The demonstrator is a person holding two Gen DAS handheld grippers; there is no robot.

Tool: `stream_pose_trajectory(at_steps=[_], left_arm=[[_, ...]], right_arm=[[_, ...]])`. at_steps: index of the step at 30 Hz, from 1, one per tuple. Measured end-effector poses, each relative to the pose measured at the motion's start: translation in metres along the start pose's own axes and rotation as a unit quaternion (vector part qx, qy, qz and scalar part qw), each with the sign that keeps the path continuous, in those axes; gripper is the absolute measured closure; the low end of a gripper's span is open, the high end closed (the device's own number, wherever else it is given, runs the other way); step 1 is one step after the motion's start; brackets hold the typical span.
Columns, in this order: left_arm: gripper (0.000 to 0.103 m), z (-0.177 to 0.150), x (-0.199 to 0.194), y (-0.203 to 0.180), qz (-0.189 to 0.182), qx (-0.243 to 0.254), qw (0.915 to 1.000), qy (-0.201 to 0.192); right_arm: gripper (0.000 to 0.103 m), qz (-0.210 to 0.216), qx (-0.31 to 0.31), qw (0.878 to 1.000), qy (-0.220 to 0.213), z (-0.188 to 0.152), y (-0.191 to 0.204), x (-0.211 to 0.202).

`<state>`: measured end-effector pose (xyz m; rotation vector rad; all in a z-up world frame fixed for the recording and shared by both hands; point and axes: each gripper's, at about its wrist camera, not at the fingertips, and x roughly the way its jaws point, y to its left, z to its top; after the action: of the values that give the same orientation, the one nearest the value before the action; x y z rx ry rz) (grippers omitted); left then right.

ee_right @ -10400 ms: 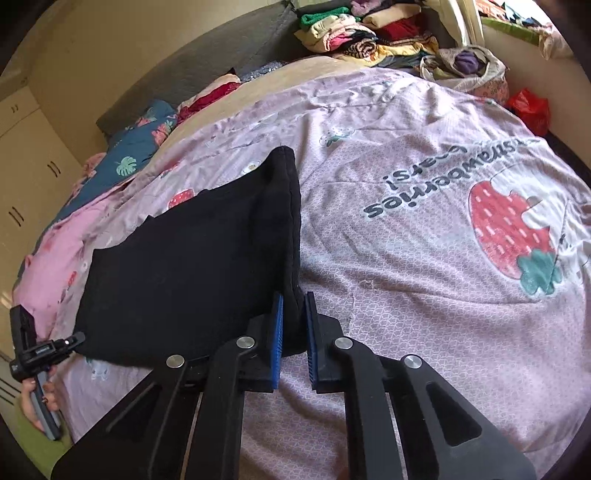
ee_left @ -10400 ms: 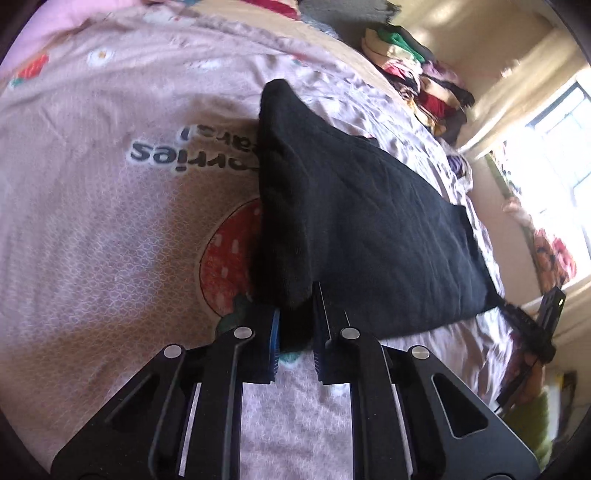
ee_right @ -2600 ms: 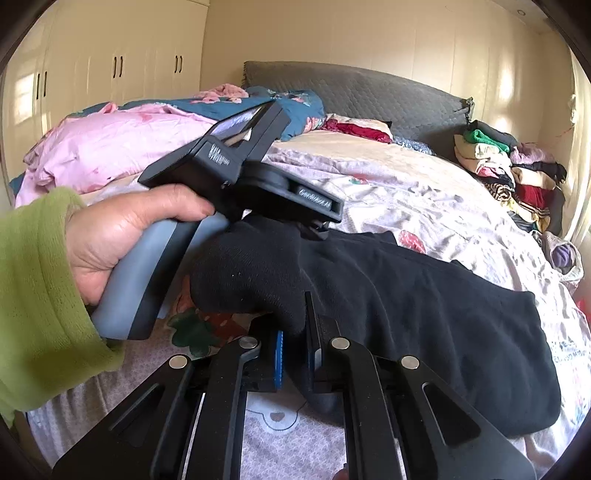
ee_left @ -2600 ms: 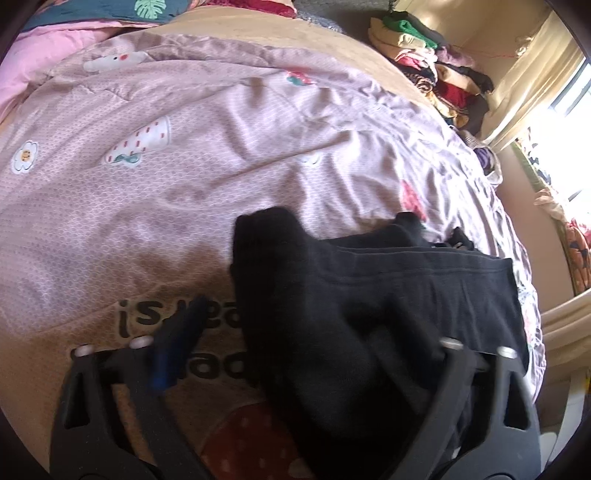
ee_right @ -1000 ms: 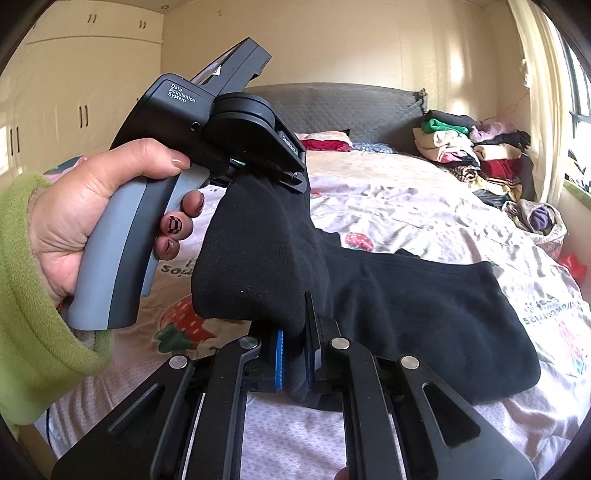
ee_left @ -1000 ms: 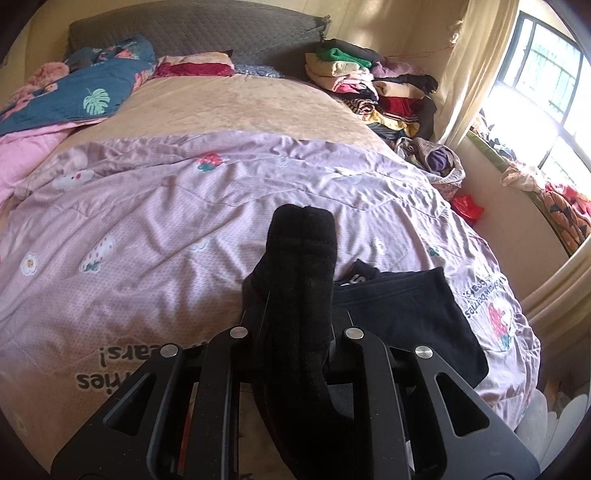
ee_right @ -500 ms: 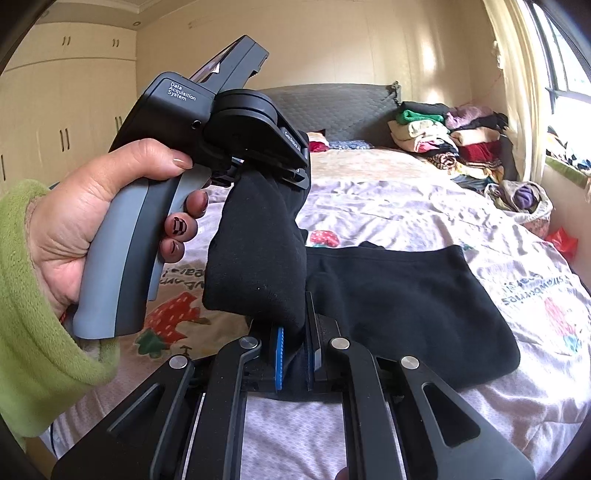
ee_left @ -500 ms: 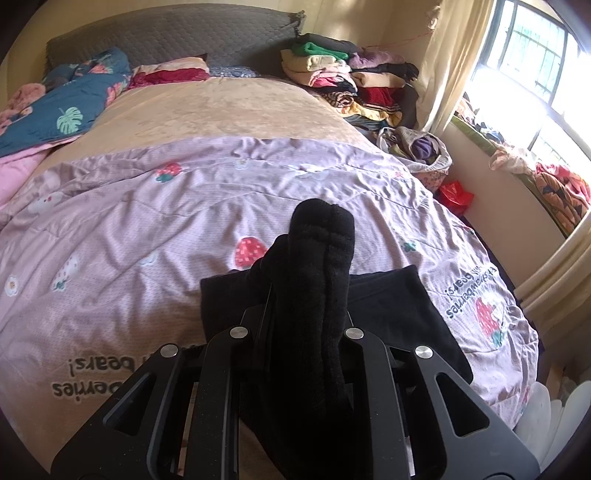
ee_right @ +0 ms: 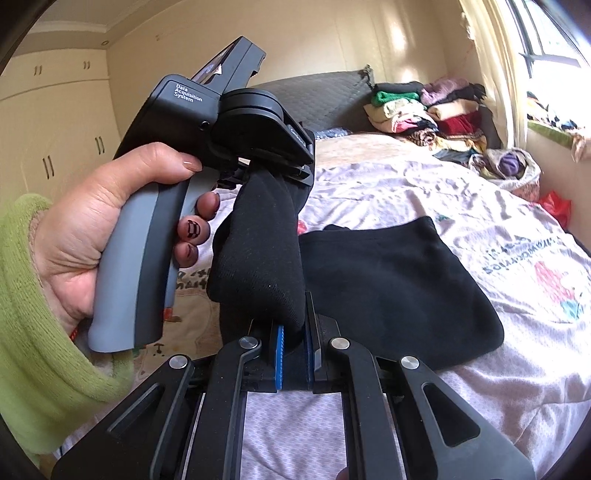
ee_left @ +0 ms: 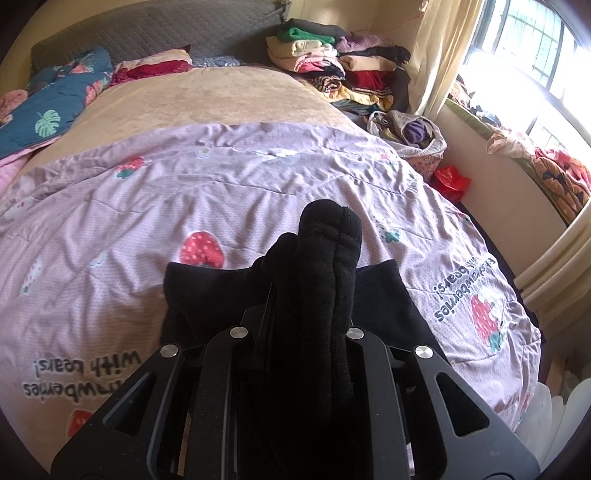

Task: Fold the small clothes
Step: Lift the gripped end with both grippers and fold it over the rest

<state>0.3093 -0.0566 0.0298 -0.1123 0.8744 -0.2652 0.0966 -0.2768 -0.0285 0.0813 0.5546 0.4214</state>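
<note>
A black garment (ee_right: pixel 391 288) lies partly on the pink strawberry quilt (ee_right: pixel 480 206), with one end lifted off it. My right gripper (ee_right: pixel 293 339) is shut on a thick fold of it at the near edge. My left gripper (ee_right: pixel 277 173), held by a hand in a green sleeve, is shut on the raised end just above and to the left. In the left wrist view the garment (ee_left: pixel 317 280) bunches up over the left gripper (ee_left: pixel 295 325) and hides its fingertips, and the rest spreads on the quilt (ee_left: pixel 221 192) below.
A stack of folded clothes (ee_left: pixel 332 62) sits at the bed's far right by the grey headboard (ee_left: pixel 147 33). A bag of clothes (ee_left: pixel 410 133) and a red bag (ee_left: pixel 448 181) lie by the window wall. A blue floral blanket (ee_left: pixel 51 107) lies far left. Wardrobes (ee_right: pixel 55 147) stand behind.
Both grippers have lifted the held end of the black garment and carried it across the bed. The part lying on the quilt has grown shorter and more folded.
</note>
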Motion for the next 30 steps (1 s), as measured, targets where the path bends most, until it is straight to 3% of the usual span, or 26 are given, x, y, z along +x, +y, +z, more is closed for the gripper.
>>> stream_pose_trajectory(at_steps=[20,26,30], left_arm=[[0.089,-0.001,0.066,-0.055,-0.013,-0.011,0.9990,0.041],[0.078,-0.006,0.085,-0.062,-0.012,-0.019,0.9984,0.051],[0.065,-0.011,0.092,-0.064,-0.019,-0.024,0.9981,0.053]], right_arm=[[0.096,-0.019,0.112,0.993,0.027,-0.012,-0.075,0.011],[0.095,-0.004,0.161,0.986,0.045,-0.019,-0.095,0.021],[0.093,0.010,0.207,0.976,0.063,-0.027,-0.110,0.028]])
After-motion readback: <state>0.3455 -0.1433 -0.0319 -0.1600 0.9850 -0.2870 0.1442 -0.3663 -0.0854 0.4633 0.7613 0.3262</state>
